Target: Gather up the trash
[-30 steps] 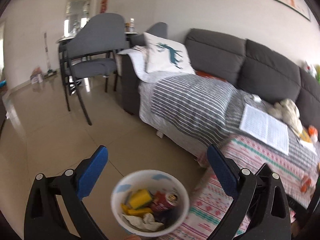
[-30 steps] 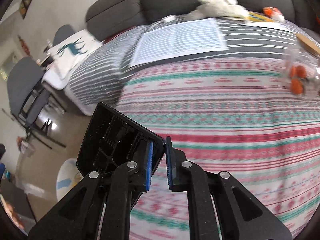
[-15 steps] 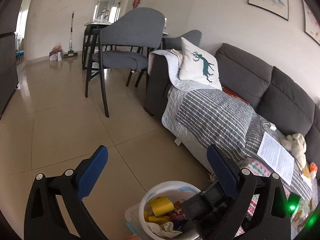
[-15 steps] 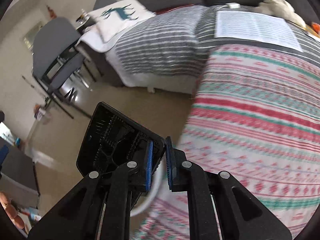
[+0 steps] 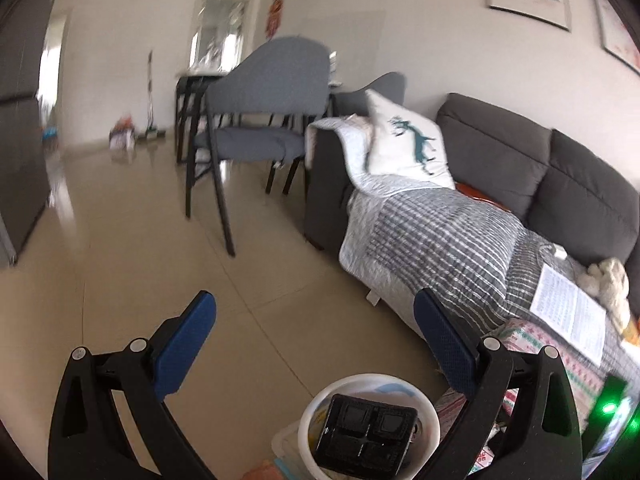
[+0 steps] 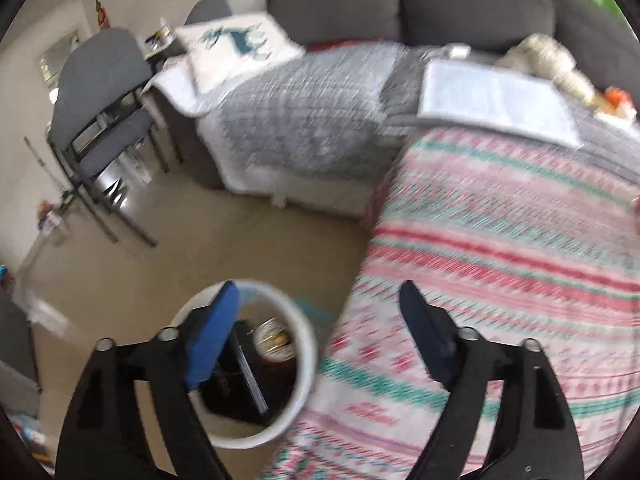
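Observation:
A white round trash bin (image 5: 310,420) stands on the floor beside the bed; it also shows in the right wrist view (image 6: 304,364). A black plastic tray (image 5: 366,436) lies in it on top of the other trash, and in the right wrist view the tray (image 6: 240,376) stands on edge next to a can (image 6: 274,340). My right gripper (image 6: 316,320) is open and empty just above the bin. My left gripper (image 5: 316,332) is open and empty above the floor, behind the bin.
A bed with a red-green patterned blanket (image 6: 500,280) and a grey striped quilt (image 5: 440,240) is at the right. A paper sheet (image 6: 492,100) and a plush toy (image 5: 608,280) lie on it. A grey chair (image 5: 260,120) and dark sofa (image 5: 540,168) stand beyond.
My right gripper swung from over the bed to above the bin, opened, and let the black tray drop into the bin. The left gripper tilted up and stayed open.

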Action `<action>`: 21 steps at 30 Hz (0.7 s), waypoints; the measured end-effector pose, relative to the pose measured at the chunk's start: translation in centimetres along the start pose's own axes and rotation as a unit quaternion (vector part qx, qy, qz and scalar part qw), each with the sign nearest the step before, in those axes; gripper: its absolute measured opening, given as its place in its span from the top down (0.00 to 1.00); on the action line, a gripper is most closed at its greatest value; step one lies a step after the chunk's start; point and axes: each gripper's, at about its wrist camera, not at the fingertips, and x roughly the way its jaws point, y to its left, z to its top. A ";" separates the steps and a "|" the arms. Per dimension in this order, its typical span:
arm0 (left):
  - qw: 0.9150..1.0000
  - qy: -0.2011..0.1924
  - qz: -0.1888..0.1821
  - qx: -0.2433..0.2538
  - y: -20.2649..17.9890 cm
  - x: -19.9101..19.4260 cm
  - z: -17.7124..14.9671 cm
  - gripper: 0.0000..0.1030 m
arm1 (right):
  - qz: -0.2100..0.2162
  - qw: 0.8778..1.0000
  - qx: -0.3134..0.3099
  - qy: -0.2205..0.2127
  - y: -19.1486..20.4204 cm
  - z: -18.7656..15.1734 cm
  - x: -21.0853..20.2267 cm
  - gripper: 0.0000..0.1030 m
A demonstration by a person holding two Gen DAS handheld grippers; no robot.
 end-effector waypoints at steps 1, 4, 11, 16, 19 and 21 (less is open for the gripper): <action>1.000 -0.006 -0.004 0.007 -0.7 -0.4 -0.1 0.07 | -0.013 1.000 -0.001 -0.016 -0.7 0.2 -0.8 0.08; 0.999 -0.017 -0.022 0.028 -3.4 -1.6 -0.7 0.07 | -0.056 0.996 -0.003 -0.073 -3.2 0.8 -3.9 0.07; 0.989 -0.035 -0.095 0.106 -12.1 -5.1 -3.5 0.07 | -0.157 0.979 -0.003 -0.133 -11.3 0.9 -9.7 0.07; 0.970 -0.102 -0.196 0.102 -16.0 -9.8 -5.8 0.06 | -0.206 0.965 -0.012 -0.164 -16.9 -0.1 -13.5 0.07; 0.966 -0.076 -0.228 0.100 -19.3 -10.7 -7.1 0.06 | -0.227 0.959 0.000 -0.173 -20.7 -0.7 -15.5 0.07; 0.958 -0.043 -0.254 0.125 -22.1 -11.2 -8.2 0.06 | -0.236 0.957 0.012 -0.172 -22.7 -0.9 -16.3 0.07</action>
